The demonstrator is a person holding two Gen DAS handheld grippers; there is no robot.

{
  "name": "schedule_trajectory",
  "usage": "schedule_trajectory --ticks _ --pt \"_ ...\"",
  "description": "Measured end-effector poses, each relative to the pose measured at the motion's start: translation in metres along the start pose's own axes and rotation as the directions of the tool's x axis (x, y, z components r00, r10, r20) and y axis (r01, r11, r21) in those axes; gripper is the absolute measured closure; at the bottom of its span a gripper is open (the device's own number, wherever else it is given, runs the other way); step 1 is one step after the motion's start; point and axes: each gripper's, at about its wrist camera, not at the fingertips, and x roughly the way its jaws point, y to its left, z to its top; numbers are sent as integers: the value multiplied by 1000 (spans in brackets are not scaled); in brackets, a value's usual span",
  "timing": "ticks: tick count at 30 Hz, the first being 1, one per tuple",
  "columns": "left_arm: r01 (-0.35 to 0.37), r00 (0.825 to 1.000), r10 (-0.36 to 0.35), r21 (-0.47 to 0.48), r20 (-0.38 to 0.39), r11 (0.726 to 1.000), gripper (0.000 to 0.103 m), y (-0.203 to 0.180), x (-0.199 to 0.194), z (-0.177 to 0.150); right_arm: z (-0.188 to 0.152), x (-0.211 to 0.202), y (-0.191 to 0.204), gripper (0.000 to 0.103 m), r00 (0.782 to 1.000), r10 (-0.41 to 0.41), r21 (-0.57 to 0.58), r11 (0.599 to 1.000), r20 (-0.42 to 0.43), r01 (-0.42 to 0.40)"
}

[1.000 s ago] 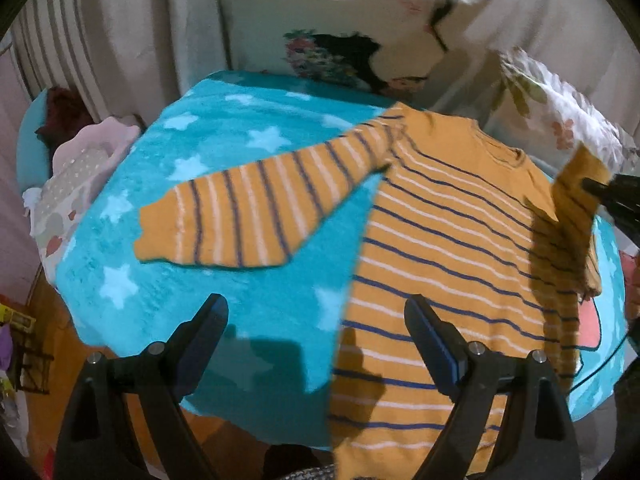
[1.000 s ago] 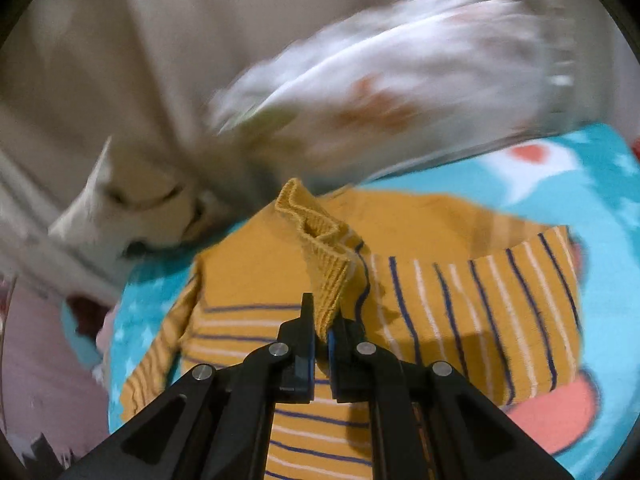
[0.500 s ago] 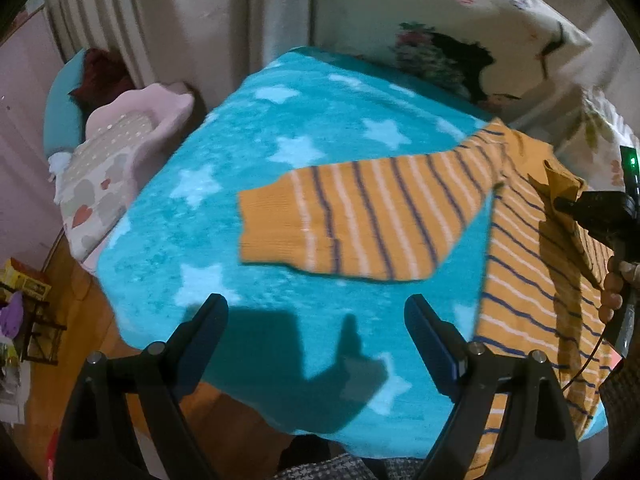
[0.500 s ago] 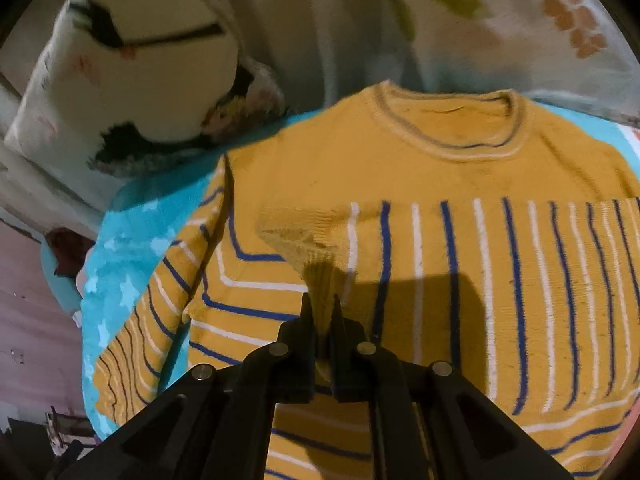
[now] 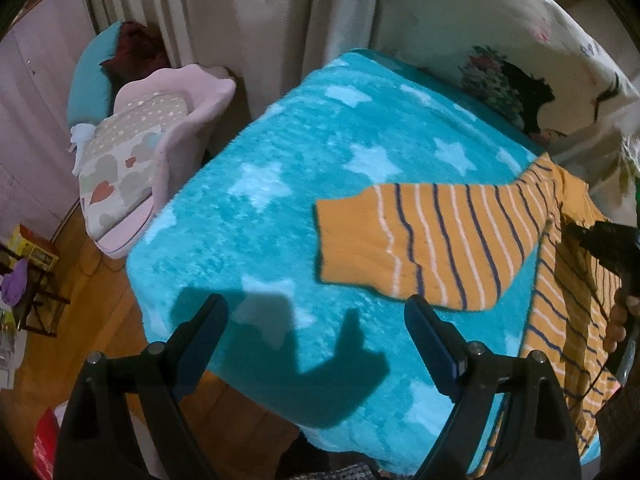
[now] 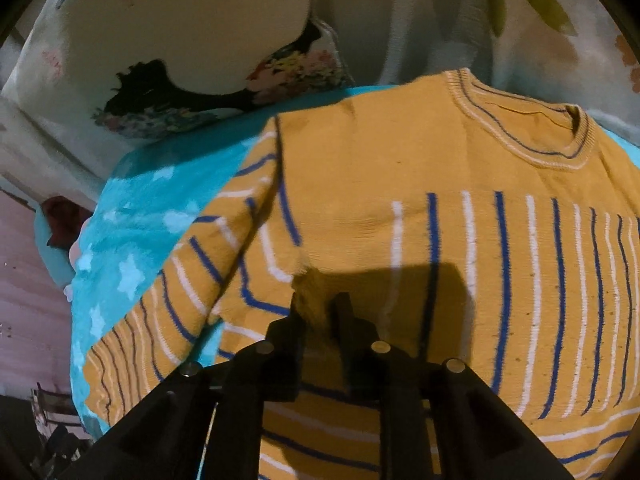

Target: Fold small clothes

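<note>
- Since a second ago the right gripper has come down from mid-air onto the chest of the mustard-yellow knit sweater with blue and white stripes; the sleeve cuff it carried then now lies folded across the body.
- Its jaws have just been opening: a narrow gap now, with the cuff end in that gap. Whether the pads still press on it is hard to tell; it looks slack.
- Left wrist view has swung toward the left side of the bed: the sweater's other sleeve sat centre frame before, now it sits right of centre.
- Left gripper fingers stand wide apart, nothing between them, above the near edge of the teal fleece blanket with pale stars. Its shadow falls on the blanket.
- Sweater lies flat on the blanket, neck toward the white floral-print pillow at the top of the frame; the unfolded sleeve stretches out leftward.
- No readable writing or brand anywhere. A yellow box at the left edge of the left view has print too small to read.
- In the left view the sweater body is cut off at the right edge; the right gripper and some fingers of the hand holding it show only partly there.
- Pink padded child seat with heart-print cushion upper left, beside the bed.
</note>
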Motion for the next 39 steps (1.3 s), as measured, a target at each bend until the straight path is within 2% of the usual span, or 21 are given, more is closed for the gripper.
schedule_trajectory --ticks 3,7,11,15,17,18,19,20,21,24,25,27,28,29,31,34,37,38,39 --pt "-15 1000 16 -36 10 999 14 14 -1 4 -4 -2 17 84 994 107 -14 994 -25 -108" --pt "-58 998 63 -120 32 991 14 47 -6 9 -20 -11 63 84 988 150 -132 979 -44 -155" --pt "-104 993 114 -214 34 971 14 86 -11 8 -55 -12 133 80 975 192 -328 919 -112 -219" --pt "-147 987 161 -291 26 946 14 122 -18 -2 -106 -5 206 71 959 205 -532 800 -195 -279" --pt "-160 985 173 -317 15 935 14 136 -19 -9 -132 -2 237 57 962 187 -637 722 -199 -271" --pt "-165 984 177 -328 6 930 14 142 -19 -13 -150 1 256 55 967 168 -704 662 -192 -255" --pt "-167 984 178 -333 1 928 14 145 -19 -16 -160 2 263 52 970 159 -736 631 -186 -245" --pt "-169 984 179 -337 -3 926 14 147 -19 -18 -172 5 273 52 975 141 -776 590 -173 -223" --pt "-170 984 178 -340 -7 925 14 150 -19 -21 -186 9 284 52 986 108 -824 541 -129 -167" --pt "-169 984 177 -337 -8 926 14 148 -21 -25 -199 28 300 52 999 35 -877 480 -27 -41" --pt "-168 984 176 -333 -7 928 14 146 -22 -25 -197 33 301 52 999 23 -875 483 -23 -31" --pt "-165 985 174 -320 -1 933 14 142 -24 -26 -190 41 299 64 999 22 -848 528 -39 -44" --pt "-165 985 174 -308 1 937 14 138 -25 -25 -184 42 298 87 999 29 -832 552 -37 -47" --pt "-164 985 172 -299 2 940 14 135 -25 -24 -177 39 295 98 999 32 -816 576 -35 -47" --pt "-152 987 159 -276 3 949 14 123 -23 -21 -157 25 287 98 996 85 -766 638 -32 -79" --pt "-130 991 137 -235 11 963 14 100 -21 -13 -124 -17 266 98 986 160 -682 726 38 -91" --pt "-89 995 96 -177 33 980 14 66 -21 -3 -82 -62 224 98 971 205 -561 822 125 -101" --pt "-81 995 88 -162 38 983 14 57 -22 -1 -61 -83 195 98 962 212 -489 866 170 -104" --pt "-67 996 74 -138 45 988 14 43 -22 1 -49 -99 173 98 956 209 -437 894 205 -102"
